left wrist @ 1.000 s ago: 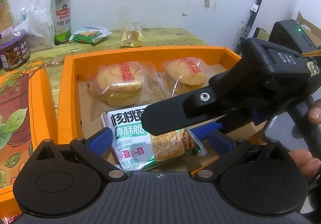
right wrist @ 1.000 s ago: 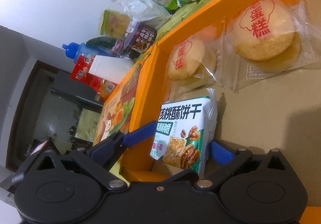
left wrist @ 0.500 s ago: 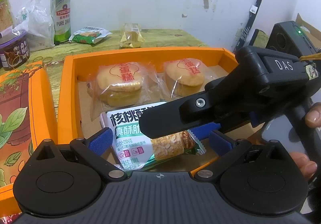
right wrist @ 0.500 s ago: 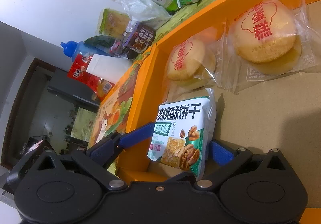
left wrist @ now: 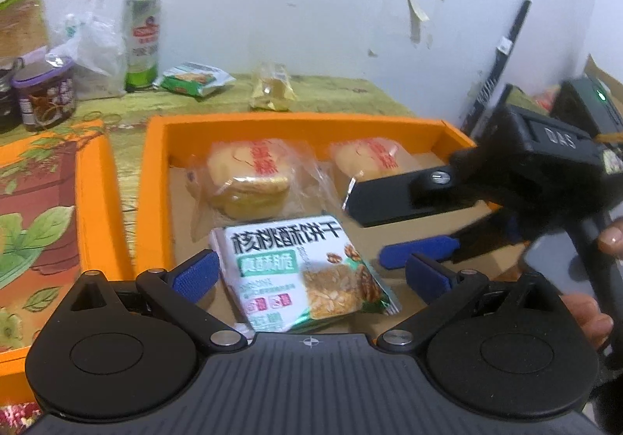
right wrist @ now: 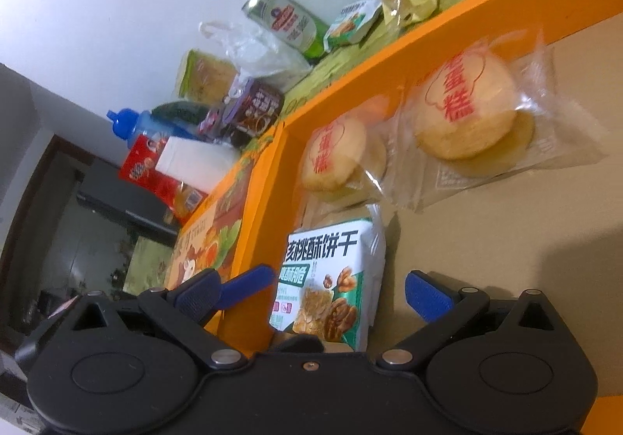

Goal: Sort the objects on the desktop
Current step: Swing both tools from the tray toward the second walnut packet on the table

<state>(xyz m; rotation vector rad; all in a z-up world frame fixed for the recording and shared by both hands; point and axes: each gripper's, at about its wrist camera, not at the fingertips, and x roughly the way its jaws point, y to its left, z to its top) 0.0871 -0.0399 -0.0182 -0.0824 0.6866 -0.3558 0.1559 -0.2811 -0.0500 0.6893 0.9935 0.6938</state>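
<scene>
The walnut cookie pack (left wrist: 303,271) lies in the orange box (left wrist: 155,193), near its front wall. Both claws, left (left wrist: 311,275) and right (right wrist: 331,287), are spread wide around the pack, not pinching it.

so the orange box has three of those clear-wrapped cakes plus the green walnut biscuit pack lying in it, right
Not quite: the orange box holds two clear-wrapped cakes, not three, one on the left and one on the right. The green walnut biscuit pack does lie in it, nearer the camera. The left wrist view shows the whole box; the right wrist view also shows only two cakes.
</scene>
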